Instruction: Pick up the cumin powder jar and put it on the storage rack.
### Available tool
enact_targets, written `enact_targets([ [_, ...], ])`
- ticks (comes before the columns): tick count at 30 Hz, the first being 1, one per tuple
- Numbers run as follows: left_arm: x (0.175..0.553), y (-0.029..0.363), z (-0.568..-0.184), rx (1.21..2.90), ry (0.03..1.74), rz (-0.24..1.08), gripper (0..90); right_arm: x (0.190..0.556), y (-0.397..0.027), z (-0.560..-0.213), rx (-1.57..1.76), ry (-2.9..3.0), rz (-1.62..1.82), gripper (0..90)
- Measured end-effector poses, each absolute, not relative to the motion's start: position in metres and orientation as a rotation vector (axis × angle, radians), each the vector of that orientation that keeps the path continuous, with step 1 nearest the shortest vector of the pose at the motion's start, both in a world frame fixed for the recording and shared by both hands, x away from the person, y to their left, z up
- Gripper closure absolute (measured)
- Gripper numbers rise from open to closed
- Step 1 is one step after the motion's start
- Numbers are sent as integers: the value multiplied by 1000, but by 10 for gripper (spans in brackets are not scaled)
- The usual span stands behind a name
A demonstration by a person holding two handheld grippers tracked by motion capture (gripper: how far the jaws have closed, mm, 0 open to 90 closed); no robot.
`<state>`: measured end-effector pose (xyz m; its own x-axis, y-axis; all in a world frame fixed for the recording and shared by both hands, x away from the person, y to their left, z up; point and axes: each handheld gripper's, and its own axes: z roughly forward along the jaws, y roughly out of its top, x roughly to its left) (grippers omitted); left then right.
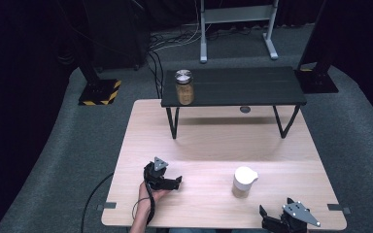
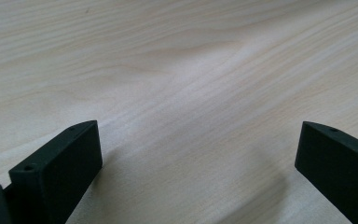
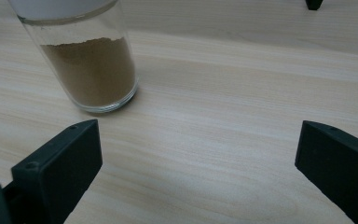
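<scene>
Resting low at the left of the light wooden table [image 1: 141, 145]: left gripper [image 1: 175, 183], jaws spread wide, holding nothing, hovering just over bare wood grain in the left gripper view. Standing right of it, near the table's front: white-lidded glass jar [image 1: 243, 182], upright, about half full of brown powder, touching neither gripper. Waiting at the front right edge: right gripper [image 1: 267, 216], jaws also wide apart and empty, facing the jar, which is sitting ahead and toward the left jaw in the right gripper view [image 3: 91, 70]. Standing farther back, on the left end of the black raised shelf [image 1: 233, 87]: a second, metal-lidded jar [image 1: 184, 87] of similar powder. Judging the step as the approach before a grasp, nothing yet picked up. Next move probably calling for advancing the right gripper, shifting toward its left jaw's side to centre the glass between the jaws, then closing gently below the lid, keeping the jar upright.
</scene>
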<state>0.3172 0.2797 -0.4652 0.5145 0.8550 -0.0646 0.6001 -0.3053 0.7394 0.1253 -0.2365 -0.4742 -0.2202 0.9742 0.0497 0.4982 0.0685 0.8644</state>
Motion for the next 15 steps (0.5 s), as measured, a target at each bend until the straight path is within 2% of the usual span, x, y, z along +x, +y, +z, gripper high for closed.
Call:
enact_targets([
  [15,315,283,-466,2025,1174,438,4,116,-239,-477,1526,1729,1050,0],
])
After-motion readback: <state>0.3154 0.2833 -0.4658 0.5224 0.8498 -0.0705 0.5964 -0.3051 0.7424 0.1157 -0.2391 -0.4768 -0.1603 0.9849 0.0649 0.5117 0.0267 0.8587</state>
